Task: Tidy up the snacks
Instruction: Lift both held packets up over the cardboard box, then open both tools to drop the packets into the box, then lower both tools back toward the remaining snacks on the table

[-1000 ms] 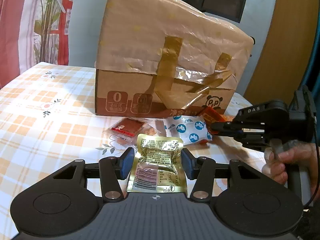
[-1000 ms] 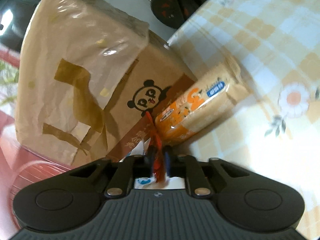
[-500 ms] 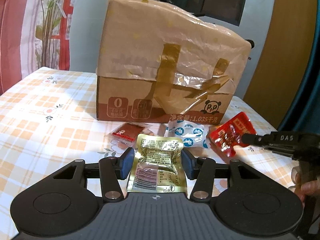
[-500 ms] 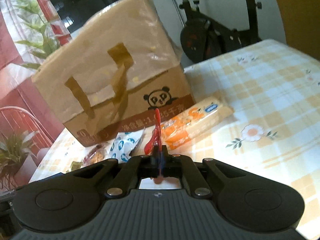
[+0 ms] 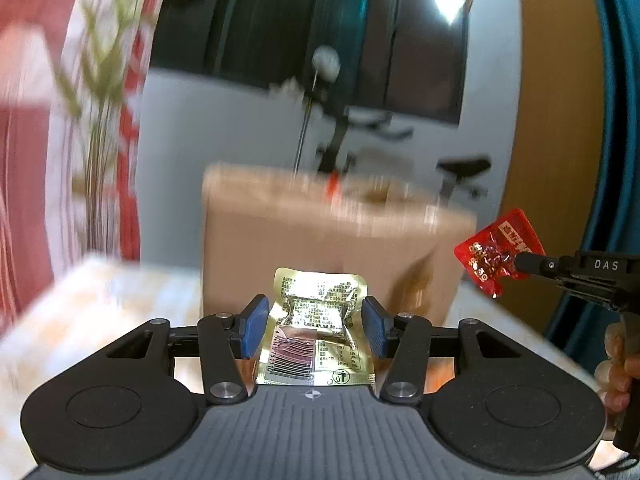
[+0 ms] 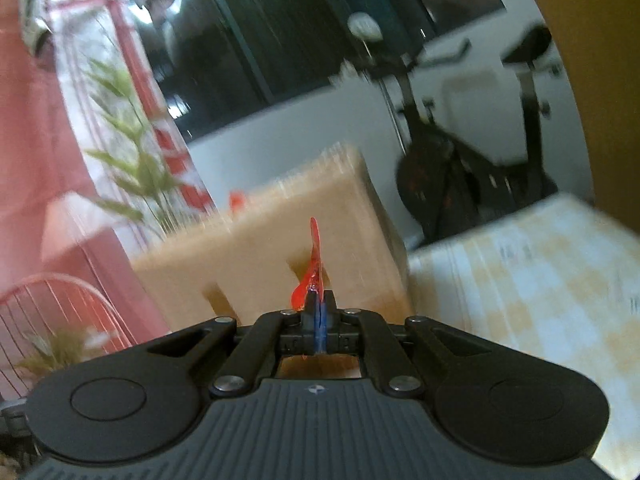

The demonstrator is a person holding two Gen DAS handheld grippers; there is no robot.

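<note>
My left gripper (image 5: 316, 316) is shut on a gold foil snack packet (image 5: 318, 330) with a barcode, held flat between the blue pads and lifted off the table. In the left wrist view my right gripper (image 5: 524, 262) comes in from the right, pinching a red snack packet (image 5: 498, 250) by its edge. In the right wrist view the right gripper (image 6: 319, 304) is shut on that red packet (image 6: 314, 264), seen edge-on and standing upright. The cardboard box (image 5: 320, 240) covered in plastic film stands just beyond both packets, its top about level with them; it shows as the box (image 6: 280, 248) in the right wrist view.
A checked tablecloth covers the table (image 6: 540, 280) to the right of the box. An exercise bike (image 6: 472, 168) stands behind the table. A red-and-white curtain with a plant print (image 5: 60, 120) hangs on the left. A hand (image 5: 618, 376) holds the right gripper's handle.
Both grippers have risen with their packets, so the box now sits lower in both views. The snacks lying on the table have dropped out of sight. The right gripper rolled upright.
</note>
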